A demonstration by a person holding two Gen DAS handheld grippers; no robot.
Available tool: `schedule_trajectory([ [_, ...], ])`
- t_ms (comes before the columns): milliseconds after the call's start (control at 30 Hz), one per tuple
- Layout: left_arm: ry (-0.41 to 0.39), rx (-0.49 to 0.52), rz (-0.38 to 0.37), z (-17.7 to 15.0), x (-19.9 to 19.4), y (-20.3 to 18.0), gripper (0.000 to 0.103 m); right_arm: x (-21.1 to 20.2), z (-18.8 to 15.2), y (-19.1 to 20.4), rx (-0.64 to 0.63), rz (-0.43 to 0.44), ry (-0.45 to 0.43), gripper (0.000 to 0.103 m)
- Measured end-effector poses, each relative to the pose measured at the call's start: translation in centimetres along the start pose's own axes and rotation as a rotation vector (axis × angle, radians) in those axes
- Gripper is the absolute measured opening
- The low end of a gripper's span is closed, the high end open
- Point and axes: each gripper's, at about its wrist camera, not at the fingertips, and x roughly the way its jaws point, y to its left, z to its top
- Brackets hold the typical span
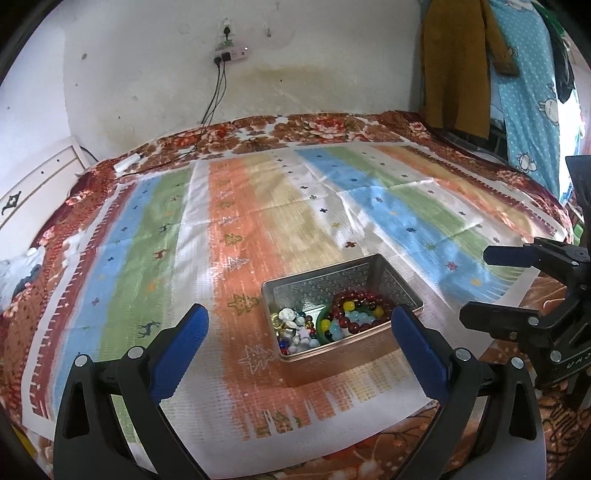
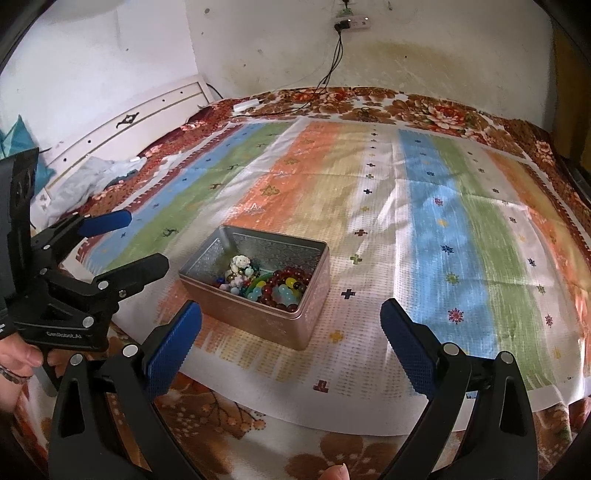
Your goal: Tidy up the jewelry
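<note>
- Metal tin [image 1: 369, 354] [image 2: 258, 317], open-topped and copper-toned on the outside, sits on a striped mat [image 1: 258, 206] [image 2: 443, 229] spread over a floral blanket [image 1: 317, 129] [image 2: 221, 424].
- Inside the tin lies the jewelry: a dark red bead bracelet [image 1: 364, 297] [image 2: 291, 275], a green bangle [image 1: 320, 325] [image 2: 258, 280], yellow and pale blue beads [image 1: 347, 317] [image 2: 284, 291], and a heap of small white and gold charms [image 1: 291, 325] [image 2: 240, 267].
- Left gripper [image 1: 299, 326] [image 2: 146, 240] has its blue-padded jaws spread wide and holds nothing; in the left wrist view the tin lies between its fingertips, nearer the right one, and no contact can be made out.
- Right gripper [image 2: 290, 326] [image 1: 476, 284] is also wide apart and empty; in its own view the tin sits just ahead, nearer its left finger.
- The two grippers flank the tin, the left on its left side, the right on its right.
- A power strip [image 1: 232, 55] [image 2: 352, 23] hangs on the white wall with cables [image 1: 216, 96] [image 2: 332, 62] trailing down to the blanket.
</note>
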Motion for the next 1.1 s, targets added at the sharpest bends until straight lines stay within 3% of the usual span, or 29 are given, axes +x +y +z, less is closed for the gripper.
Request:
schedule_trajectory([
  [633, 0.020, -0.057, -0.039, -0.04, 0.26, 0.64, 0.097, 0.16, -0.06, 0.18, 0.003, -0.007, 0.002, 0.098],
  [1100, 0.030, -0.042, -0.044, -0.04, 0.45, 0.31, 0.097, -0.01, 0.06, -0.05, 0.016, -0.001, -0.007, 0.098],
])
